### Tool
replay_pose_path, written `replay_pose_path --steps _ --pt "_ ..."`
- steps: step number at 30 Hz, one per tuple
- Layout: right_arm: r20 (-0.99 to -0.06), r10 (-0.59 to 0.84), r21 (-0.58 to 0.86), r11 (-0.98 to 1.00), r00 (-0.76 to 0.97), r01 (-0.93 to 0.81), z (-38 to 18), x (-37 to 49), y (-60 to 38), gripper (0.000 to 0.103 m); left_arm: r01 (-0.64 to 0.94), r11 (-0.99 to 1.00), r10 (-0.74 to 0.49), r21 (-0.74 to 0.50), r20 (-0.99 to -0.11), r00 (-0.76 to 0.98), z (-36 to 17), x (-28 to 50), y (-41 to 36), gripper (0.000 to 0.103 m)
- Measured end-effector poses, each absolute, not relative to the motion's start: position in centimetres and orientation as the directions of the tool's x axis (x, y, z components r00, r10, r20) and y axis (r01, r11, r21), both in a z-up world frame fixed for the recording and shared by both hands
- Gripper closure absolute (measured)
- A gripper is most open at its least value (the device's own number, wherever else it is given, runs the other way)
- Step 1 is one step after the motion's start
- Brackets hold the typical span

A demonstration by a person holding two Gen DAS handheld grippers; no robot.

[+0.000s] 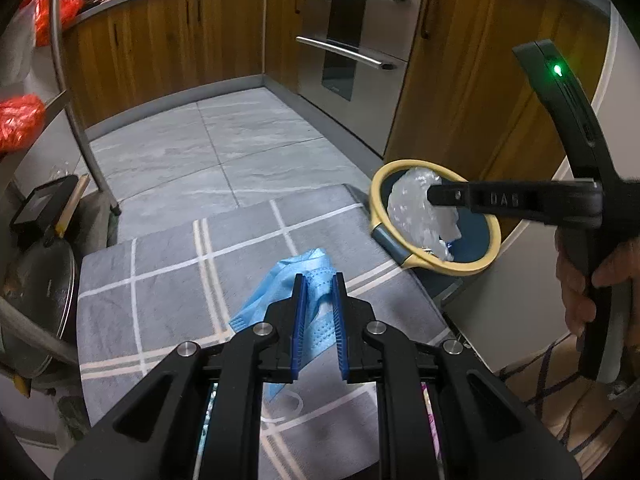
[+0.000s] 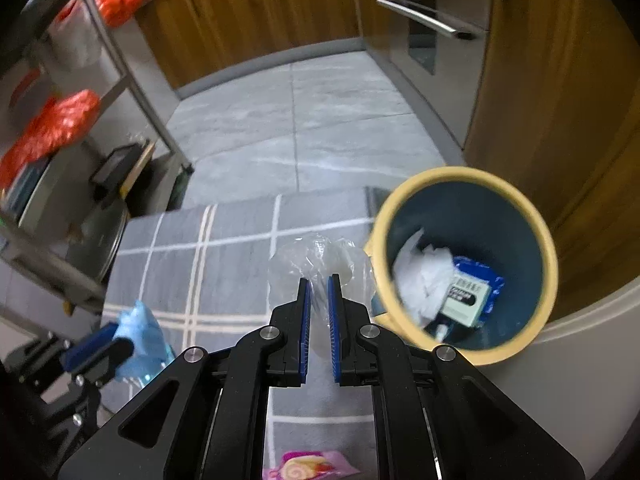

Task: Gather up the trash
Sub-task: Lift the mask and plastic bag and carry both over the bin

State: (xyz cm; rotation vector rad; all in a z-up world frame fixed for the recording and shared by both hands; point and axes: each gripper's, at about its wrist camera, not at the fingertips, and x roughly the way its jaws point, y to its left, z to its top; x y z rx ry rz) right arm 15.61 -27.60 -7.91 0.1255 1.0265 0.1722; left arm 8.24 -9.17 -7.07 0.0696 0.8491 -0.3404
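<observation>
Trash is riding in both of my tools at once, so that a single trip to the bin [image 2: 466,264] clears two pieces. My right tool [image 2: 319,278] is clenching a crumpled clear plastic wrapper [image 2: 320,260], and I am holding it up at the bin's yellow rim; from the left wrist view the wrapper is hanging over the bin's open mouth, which I judge to be the spot for letting it fall. My left tool [image 1: 319,278] is pinching a blue face mask [image 1: 288,288] at a fold, and the rest of the mask is drooping below the jaws; I am keeping it well to the left of the bin, over the grey checked mat [image 1: 168,276], to leave the right tool room. White paper and a blue packet are already lying at the bottom of the bin. A pink snack wrapper [image 2: 308,466] is lying on the mat on the near side of the bin, not yet collected. The bin is standing just off the mat's corner, against a wooden cabinet [image 1: 472,92].
</observation>
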Motion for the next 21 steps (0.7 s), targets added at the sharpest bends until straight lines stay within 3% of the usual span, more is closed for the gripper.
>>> replay_pose_path --steps 10,21 --pt "-0.797 0.117 0.112 0.993 0.593 -0.046 -4.4 17.4 -33.1 0.093 0.372 0.925 -0.314 -0.077 -0.704 0.637 -4.7 10.7 -12.9 0.090" --pt "-0.807 0.078 0.061 0.997 0.586 -0.049 -4.8 20.7 -36.7 0.093 0.477 0.877 -0.378 -0.053 -0.689 0.618 -4.4 13.9 -19.3 0.090"
